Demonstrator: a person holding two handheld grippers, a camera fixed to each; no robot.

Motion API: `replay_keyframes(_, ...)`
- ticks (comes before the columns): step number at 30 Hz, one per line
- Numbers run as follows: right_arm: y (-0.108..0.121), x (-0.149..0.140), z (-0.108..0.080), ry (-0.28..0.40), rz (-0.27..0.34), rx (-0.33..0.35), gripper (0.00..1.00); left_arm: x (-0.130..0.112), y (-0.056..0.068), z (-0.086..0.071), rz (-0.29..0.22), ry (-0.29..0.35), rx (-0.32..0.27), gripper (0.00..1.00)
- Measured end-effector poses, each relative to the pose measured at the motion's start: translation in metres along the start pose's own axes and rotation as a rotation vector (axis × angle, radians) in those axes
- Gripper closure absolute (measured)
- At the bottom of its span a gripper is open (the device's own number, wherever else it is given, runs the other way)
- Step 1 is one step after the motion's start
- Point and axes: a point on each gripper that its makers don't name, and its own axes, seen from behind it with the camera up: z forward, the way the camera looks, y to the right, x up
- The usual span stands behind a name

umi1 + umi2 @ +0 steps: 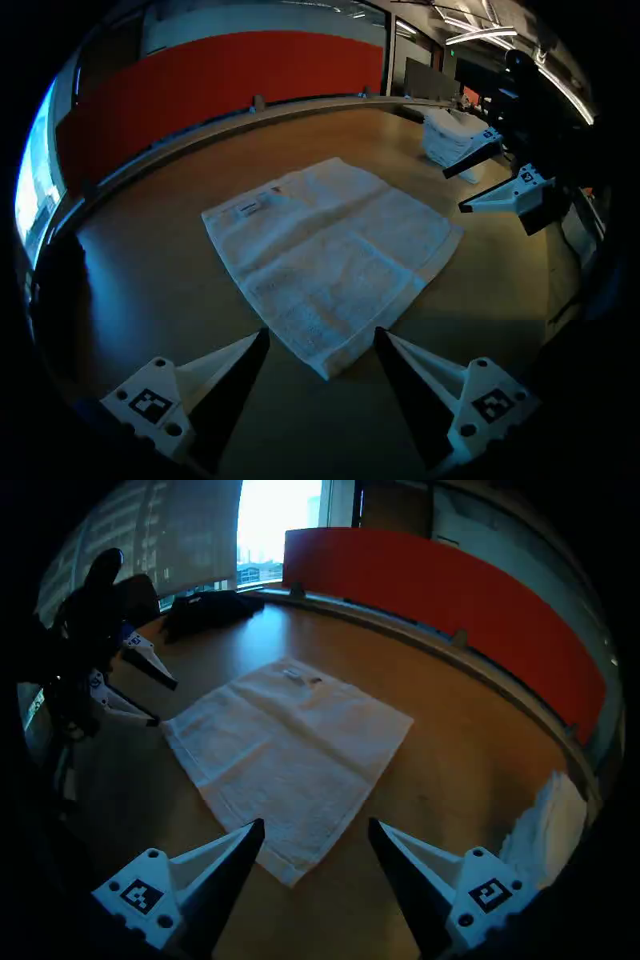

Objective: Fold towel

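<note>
On the table, the towel lies flat, probably soft, light and limp; best pinch its corners. The left gripper and the right gripper are both spread, empty.

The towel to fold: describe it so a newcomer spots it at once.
Find the long red panel behind the wooden table. At the table's middle lies a white towel. Unlike the stack of folded towels near the edge, it is spread flat, with a small tag.
</note>
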Motion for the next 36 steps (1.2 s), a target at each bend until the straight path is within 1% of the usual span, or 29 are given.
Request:
replay_keyframes(3, -0.002, -0.008, 0.004, -0.018, -0.004, 0.007, 0.00, -0.007, -0.001, 0.004, -0.006, -0.017, 0.002, 0.03)
replay_keyframes(10, -0.004, -0.025, 0.009, -0.055, -0.020, 0.021, 0.00, -0.021, 0.000, 0.012, 0.002, -0.054, -0.004, 0.03)
replay_keyframes(17, -0.007, -0.039, 0.012, -0.088, -0.041, 0.037, 0.00, -0.031, 0.002, 0.018, -0.007, -0.094, -0.013, 0.03)
replay_keyframes(21, -0.009, -0.044, 0.014, -0.102, -0.058, 0.044, 0.00, -0.033, 0.003, 0.021, 0.002, -0.103, -0.014, 0.03)
replay_keyframes(29, -0.014, -0.051, 0.011, -0.122, -0.073, 0.075, 0.10, -0.036, 0.008, 0.025, 0.037, -0.110, -0.013, 0.05)
replay_keyframes(33, -0.016, -0.051, 0.012, -0.125, -0.072, 0.088, 0.17, -0.036, 0.006, 0.025, 0.043, -0.116, -0.009, 0.07)
replay_keyframes(36, -0.020, -0.051, 0.013, -0.131, -0.063, 0.105, 0.25, -0.035, 0.002, 0.025, 0.031, -0.119, -0.001, 0.14)
